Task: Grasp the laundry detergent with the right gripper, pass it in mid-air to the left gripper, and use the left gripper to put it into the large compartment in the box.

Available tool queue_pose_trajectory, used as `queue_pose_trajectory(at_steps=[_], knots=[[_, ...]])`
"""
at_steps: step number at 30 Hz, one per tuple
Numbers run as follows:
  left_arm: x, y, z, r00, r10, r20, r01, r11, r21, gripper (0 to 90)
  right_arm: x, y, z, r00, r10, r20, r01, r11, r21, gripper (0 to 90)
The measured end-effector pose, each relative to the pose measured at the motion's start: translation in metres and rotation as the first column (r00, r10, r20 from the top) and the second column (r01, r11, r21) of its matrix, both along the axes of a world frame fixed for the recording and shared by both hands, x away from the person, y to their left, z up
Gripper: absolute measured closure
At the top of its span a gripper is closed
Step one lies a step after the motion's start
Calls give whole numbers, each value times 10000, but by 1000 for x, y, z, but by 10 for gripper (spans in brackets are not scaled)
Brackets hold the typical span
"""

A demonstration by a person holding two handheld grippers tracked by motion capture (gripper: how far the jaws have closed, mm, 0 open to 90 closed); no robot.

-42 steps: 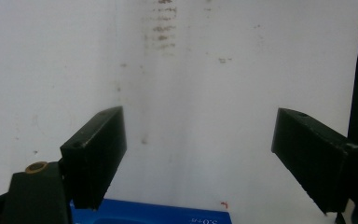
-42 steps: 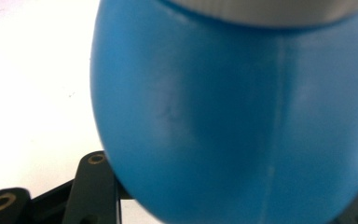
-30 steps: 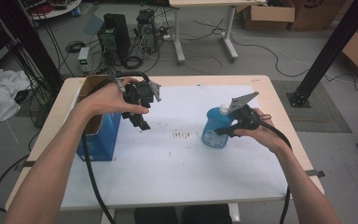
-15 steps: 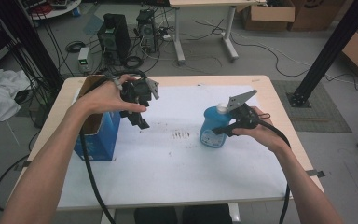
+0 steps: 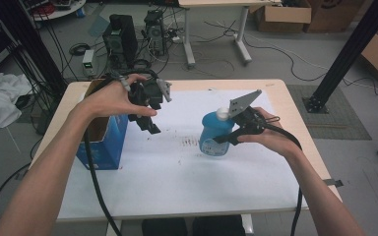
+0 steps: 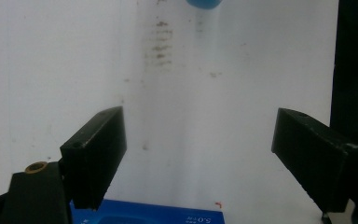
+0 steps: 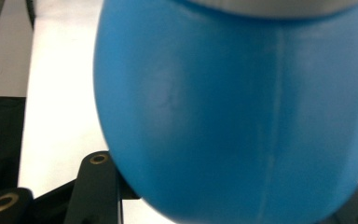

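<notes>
Blue box (image 5: 103, 140): stands open-topped at the left edge of the white mat (image 5: 177, 172); likely the place the bottle is headed for.
Left gripper (image 5: 150, 125): hangs just right of the box's far corner, jaws spread wide with nothing between them; it seems kept ready beside the box rather than working.
Blue bottle (image 5: 215, 132): right of the box, well apart from it, upright with its white cap on top, above the mat's middle.
Right gripper (image 5: 229, 137): pinches the bottle's round body from the bottle's right side, a grip that looks meant for carrying it upright.
</notes>
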State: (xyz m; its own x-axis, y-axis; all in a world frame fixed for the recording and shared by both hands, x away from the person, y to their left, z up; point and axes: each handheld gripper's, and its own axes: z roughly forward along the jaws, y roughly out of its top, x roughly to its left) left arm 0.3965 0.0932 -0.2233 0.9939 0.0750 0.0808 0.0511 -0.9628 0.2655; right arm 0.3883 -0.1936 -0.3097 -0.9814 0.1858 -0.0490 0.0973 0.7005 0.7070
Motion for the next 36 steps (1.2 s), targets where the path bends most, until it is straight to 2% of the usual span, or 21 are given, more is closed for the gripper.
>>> queue_pose_trajectory(at_steps=[10, 14, 22, 27, 36], knots=[[-11, -17, 15, 9984, -563, 81, 564, 9983, -155, 185, -8, 29, 10, 9973, 732, -116, -734, 9971, -192, 458], [-12, -23, 18, 9980, -631, 53, 632, 9977, -236, 184, -10, 41, 13, 9951, 982, -134, -985, 9948, -243, 458], [-14, -34, 17, 9972, -739, -82, 736, 9967, -337, 184, -13, 63, 14, 9911, 1324, -124, -1325, 9912, -58, 458], [-15, -40, 16, 9966, -805, -183, 794, 9955, -514, 183, -16, 75, 15, 9872, 1590, -127, -1592, 9871, -147, 457], [-18, -46, 11, 9955, -870, -381, 838, 9934, -783, 179, -15, 83, 15, 9873, 1579, -148, -1579, 9874, -29, 457]])
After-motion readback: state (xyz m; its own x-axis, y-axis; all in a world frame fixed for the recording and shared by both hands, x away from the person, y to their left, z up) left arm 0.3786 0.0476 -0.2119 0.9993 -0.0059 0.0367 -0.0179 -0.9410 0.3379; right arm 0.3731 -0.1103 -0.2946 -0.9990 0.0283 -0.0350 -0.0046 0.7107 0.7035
